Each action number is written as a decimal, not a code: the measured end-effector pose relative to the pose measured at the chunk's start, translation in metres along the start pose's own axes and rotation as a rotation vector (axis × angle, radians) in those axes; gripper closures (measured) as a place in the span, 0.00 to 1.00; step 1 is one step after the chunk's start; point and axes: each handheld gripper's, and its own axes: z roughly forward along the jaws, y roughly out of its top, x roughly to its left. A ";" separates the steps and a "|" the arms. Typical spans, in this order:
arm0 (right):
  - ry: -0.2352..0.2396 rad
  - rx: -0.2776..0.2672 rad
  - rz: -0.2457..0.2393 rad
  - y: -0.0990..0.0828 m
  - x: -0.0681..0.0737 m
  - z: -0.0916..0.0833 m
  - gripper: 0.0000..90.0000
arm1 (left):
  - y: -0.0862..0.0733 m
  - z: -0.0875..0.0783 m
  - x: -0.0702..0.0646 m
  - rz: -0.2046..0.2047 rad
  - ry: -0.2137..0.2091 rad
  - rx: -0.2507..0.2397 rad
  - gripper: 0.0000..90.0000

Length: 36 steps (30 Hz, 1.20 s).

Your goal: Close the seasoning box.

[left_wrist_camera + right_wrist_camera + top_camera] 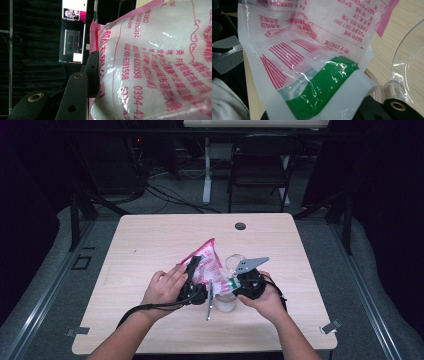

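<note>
A: Dim room, pale wooden table (150, 240). The pink-printed bag (207, 262) is tilted over the clear jar (225, 302), whose hinged lid (232, 262) stands open.

B: Grips?

A: Left gripper (192, 282) clamps the bag's body, part-closed; right gripper (245, 282) is pinched on its green-taped corner (322, 85).

B: Advice: probably hold the mouth directly above the jar, tip gradually

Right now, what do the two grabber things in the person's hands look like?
Each hand-held gripper is black. The left hand-held gripper trails a black cable back along the forearm. The right hand-held gripper carries a grey three-cornered plate on top. Their flat black jaws have round brass-coloured fittings. Both forearms are bare, no sleeves.
</note>
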 end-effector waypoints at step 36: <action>-0.001 0.003 -0.006 0.002 0.003 0.001 1.00 | 0.000 -0.002 0.000 -0.007 0.000 -0.020 0.73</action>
